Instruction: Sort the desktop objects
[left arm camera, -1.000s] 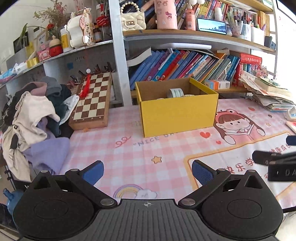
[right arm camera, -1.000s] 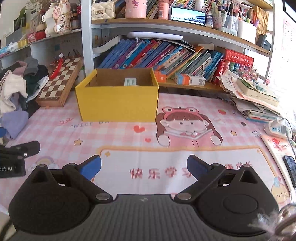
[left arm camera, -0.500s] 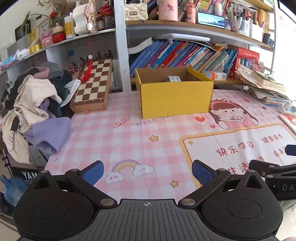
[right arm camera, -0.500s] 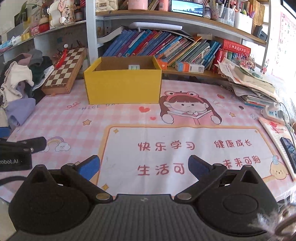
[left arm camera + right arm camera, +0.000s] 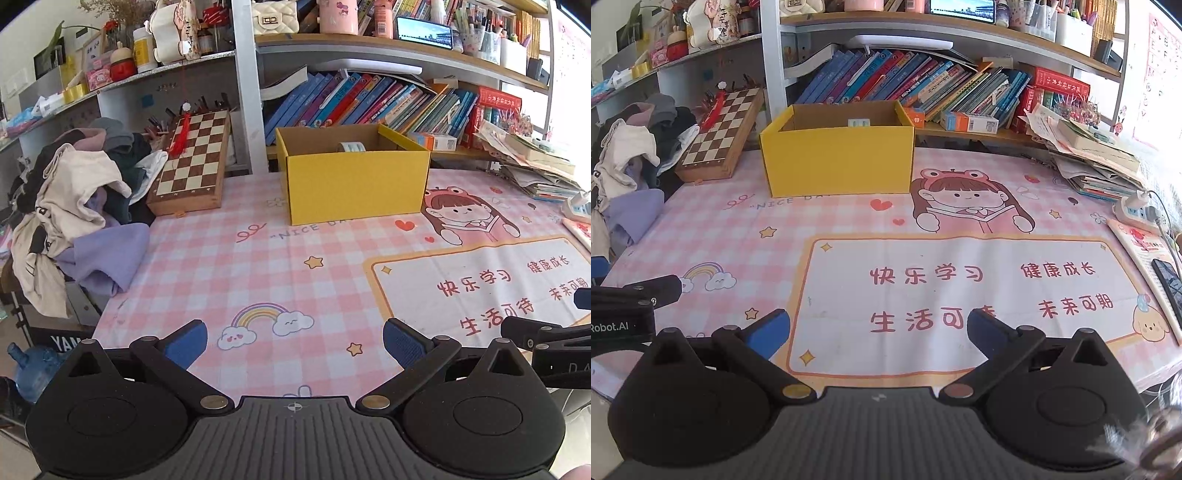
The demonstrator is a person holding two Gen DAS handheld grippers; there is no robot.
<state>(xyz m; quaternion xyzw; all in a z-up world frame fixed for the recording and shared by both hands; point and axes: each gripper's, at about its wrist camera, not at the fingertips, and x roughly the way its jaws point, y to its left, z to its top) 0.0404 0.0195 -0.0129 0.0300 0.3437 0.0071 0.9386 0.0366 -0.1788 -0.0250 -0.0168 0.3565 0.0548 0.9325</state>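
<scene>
A yellow cardboard box (image 5: 354, 184) stands at the back of the pink checked desk mat (image 5: 258, 266); it also shows in the right wrist view (image 5: 838, 162). A roll of tape (image 5: 351, 147) peeks over its rim, and a small pale item (image 5: 858, 122) shows inside. My left gripper (image 5: 293, 341) is open and empty, low over the mat's near edge. My right gripper (image 5: 877, 332) is open and empty, over the white panel of the mat. Each gripper's side shows at the edge of the other's view.
A chessboard (image 5: 192, 162) leans at the back left beside a pile of clothes (image 5: 74, 206). Bookshelves (image 5: 369, 99) rise behind the box. Stacked papers (image 5: 1097, 155), a power strip (image 5: 1141, 210) and a booklet with a phone (image 5: 1167, 277) lie at the right.
Both grippers have pulled back from the yellow box toward the near edge of the desk. Both stayed open and empty.
</scene>
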